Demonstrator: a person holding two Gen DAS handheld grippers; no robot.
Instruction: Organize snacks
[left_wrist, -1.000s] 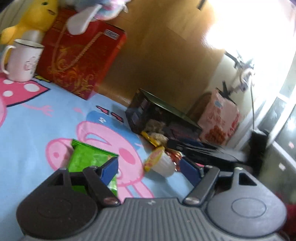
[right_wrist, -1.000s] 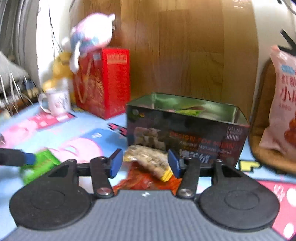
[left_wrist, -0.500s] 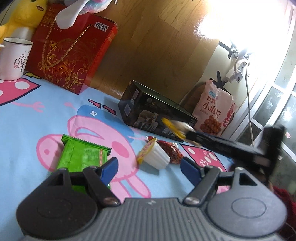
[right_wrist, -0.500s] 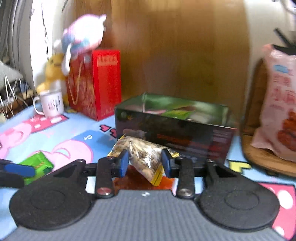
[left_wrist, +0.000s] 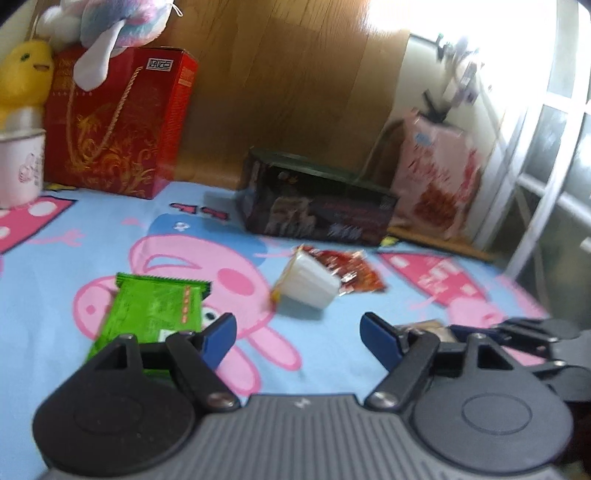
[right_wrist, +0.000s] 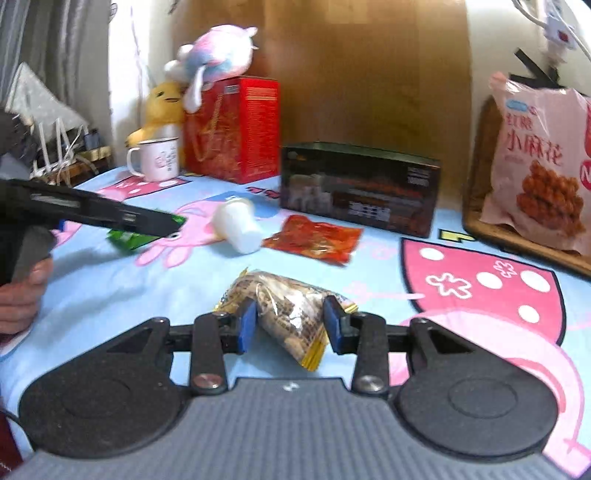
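My right gripper pinches a clear nut packet low over the blue cloth. My left gripper is spread wide, empty, with the green packet just beside its left finger. White cup touches red packet, near the dark box.

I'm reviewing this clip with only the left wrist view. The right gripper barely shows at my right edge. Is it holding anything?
Observer: Yes. In the right wrist view, the right gripper is shut on a brown snack packet with yellow crimped ends.
Operator: Is it at the dark box?
Observer: No. The dark box stands farther back, and a red packet lies on the cloth between them.
Operator: How does my left gripper look from there?
Observer: The left gripper hides most of the green packet in that view.
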